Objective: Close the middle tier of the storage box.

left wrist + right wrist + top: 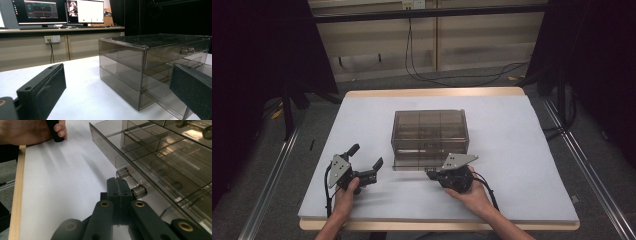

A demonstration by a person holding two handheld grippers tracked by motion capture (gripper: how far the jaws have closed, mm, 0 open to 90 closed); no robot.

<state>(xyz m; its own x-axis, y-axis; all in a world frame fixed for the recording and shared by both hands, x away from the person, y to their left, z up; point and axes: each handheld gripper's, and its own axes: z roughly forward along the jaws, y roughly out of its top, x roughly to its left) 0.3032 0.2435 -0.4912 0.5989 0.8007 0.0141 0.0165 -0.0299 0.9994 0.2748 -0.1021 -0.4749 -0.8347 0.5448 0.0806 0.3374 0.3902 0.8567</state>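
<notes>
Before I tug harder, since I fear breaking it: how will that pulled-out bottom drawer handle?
The drawer looks like thin, rigid smoked plastic, so probably light and brittle. It seems empty, so the cabinet may slide. The right gripper is shut on its small handle, likely slippery.

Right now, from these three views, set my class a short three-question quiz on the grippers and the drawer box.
1. True or false: the left gripper has its jaws spread apart.
2. On the smoky drawer box, which drawer is pulled out: A top, B bottom?
3. Fill in: the right gripper is closed at the bottom drawer's clear ____.

Key: 1 true; 2 B; 3 handle.
</notes>
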